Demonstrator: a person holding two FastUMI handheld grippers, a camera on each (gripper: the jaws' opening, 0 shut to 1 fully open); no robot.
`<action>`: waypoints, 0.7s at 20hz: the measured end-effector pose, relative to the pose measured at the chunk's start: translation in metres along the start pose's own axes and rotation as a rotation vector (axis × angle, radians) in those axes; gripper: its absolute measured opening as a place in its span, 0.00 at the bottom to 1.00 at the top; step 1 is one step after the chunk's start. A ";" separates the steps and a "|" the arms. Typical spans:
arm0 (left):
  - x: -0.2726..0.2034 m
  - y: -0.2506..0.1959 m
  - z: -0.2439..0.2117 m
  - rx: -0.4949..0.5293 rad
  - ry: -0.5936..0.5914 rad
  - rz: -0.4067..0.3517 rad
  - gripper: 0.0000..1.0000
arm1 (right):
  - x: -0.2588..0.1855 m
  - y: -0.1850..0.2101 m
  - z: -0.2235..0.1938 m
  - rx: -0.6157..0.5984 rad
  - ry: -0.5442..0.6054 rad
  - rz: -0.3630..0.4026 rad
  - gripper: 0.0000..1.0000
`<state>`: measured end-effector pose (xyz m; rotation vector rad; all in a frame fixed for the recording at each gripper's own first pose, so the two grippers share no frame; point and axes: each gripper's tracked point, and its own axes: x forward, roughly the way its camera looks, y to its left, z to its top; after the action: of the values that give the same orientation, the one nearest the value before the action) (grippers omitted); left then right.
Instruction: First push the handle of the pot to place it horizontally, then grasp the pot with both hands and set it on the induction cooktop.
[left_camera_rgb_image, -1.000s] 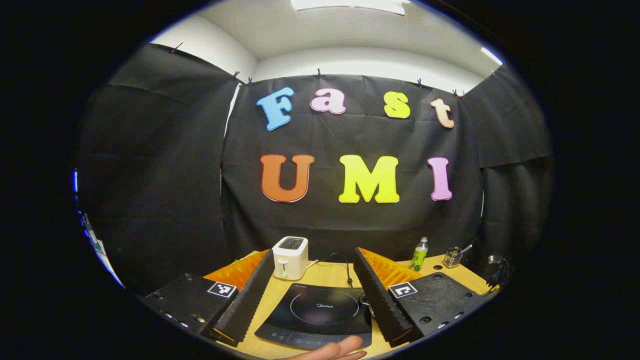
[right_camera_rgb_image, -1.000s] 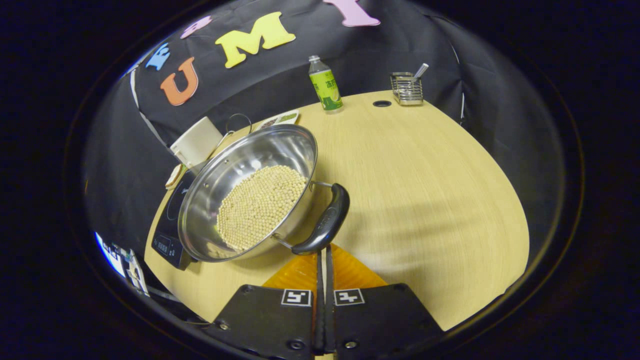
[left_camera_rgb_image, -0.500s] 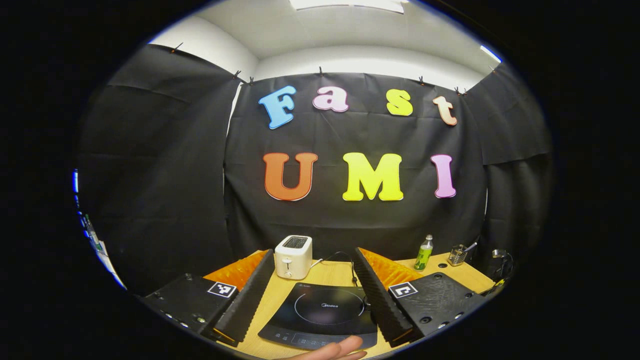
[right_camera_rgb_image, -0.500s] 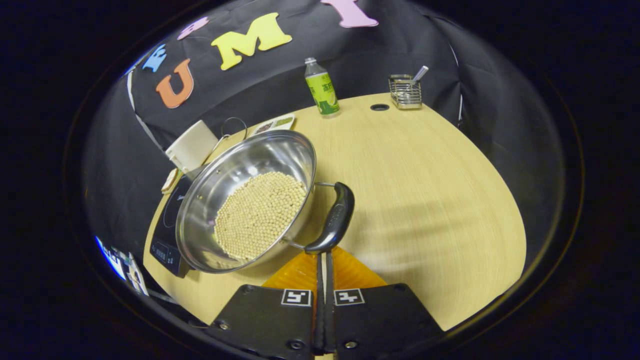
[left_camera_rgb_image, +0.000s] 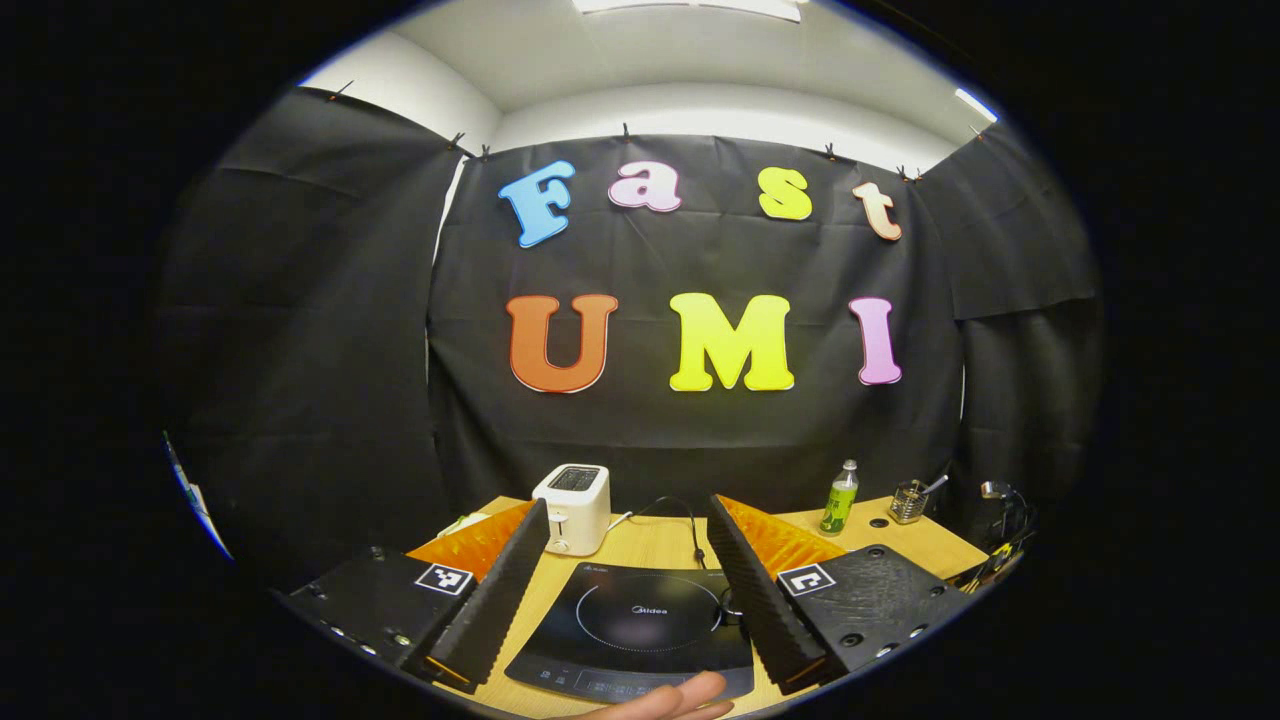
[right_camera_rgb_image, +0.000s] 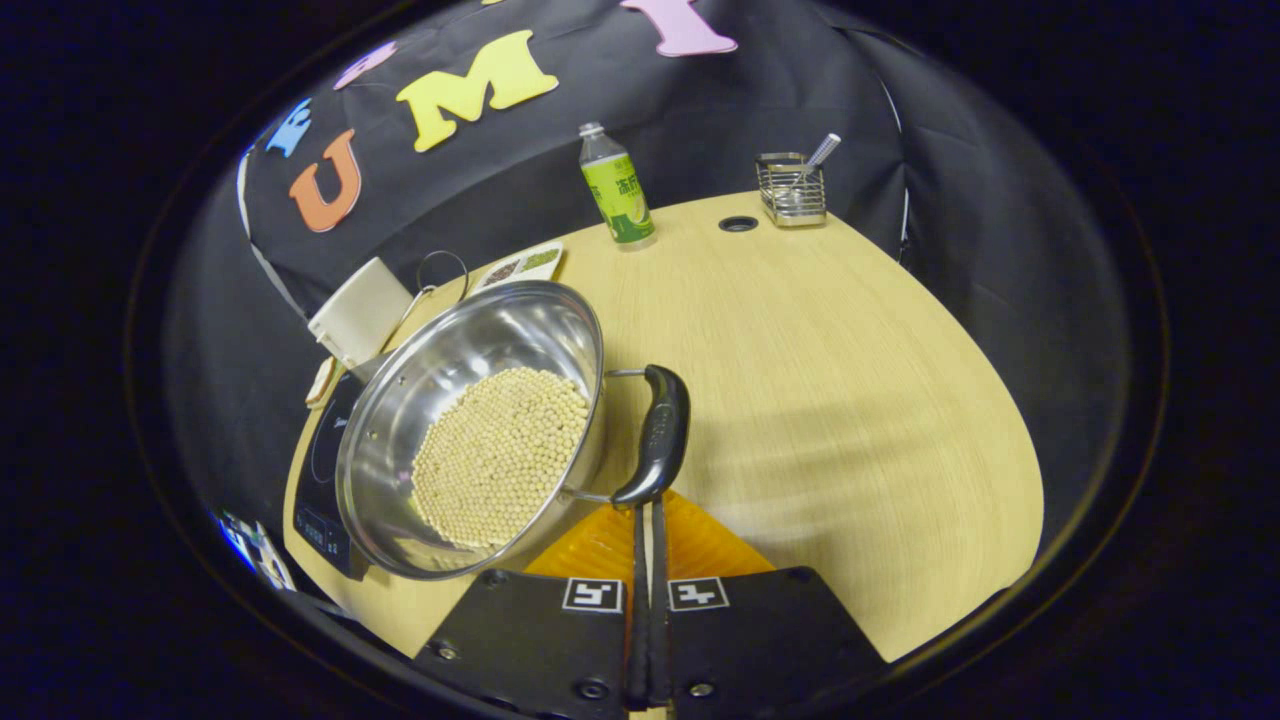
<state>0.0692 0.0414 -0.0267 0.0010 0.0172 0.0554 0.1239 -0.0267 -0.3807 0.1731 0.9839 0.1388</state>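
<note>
Right gripper (right_camera_rgb_image: 646, 515): fingers pressed together, nothing between them, tips touching the near end of the pot's black handle (right_camera_rgb_image: 659, 436). Pot (right_camera_rgb_image: 470, 425), steel, holding pale beans (right_camera_rgb_image: 500, 455), sits on the wooden table (right_camera_rgb_image: 850, 400), just right of the induction cooktop (right_camera_rgb_image: 318, 470). Left gripper (left_camera_rgb_image: 625, 575): fingers spread wide, held above the cooktop, apart from the pot. Toaster (left_camera_rgb_image: 573, 507) stands behind the cooktop.

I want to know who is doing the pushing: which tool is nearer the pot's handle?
Right. The right tool has its closed tips at the handle end of the pot; the left tool hovers open over the induction cooktop.
</note>
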 end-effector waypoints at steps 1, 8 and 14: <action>0.001 -0.001 -0.001 0.004 0.002 -0.004 0.95 | 0.002 -0.002 0.002 0.003 -0.001 -0.003 0.04; 0.002 -0.001 -0.003 0.011 -0.005 -0.006 0.95 | 0.015 -0.011 0.025 -0.015 -0.026 -0.073 0.04; 0.006 0.002 -0.016 -0.038 0.040 -0.021 0.95 | 0.018 -0.013 0.035 -0.020 -0.050 -0.094 0.04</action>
<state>0.0745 0.0437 -0.0433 -0.0383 0.0561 0.0352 0.1640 -0.0390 -0.3793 0.1115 0.9392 0.0580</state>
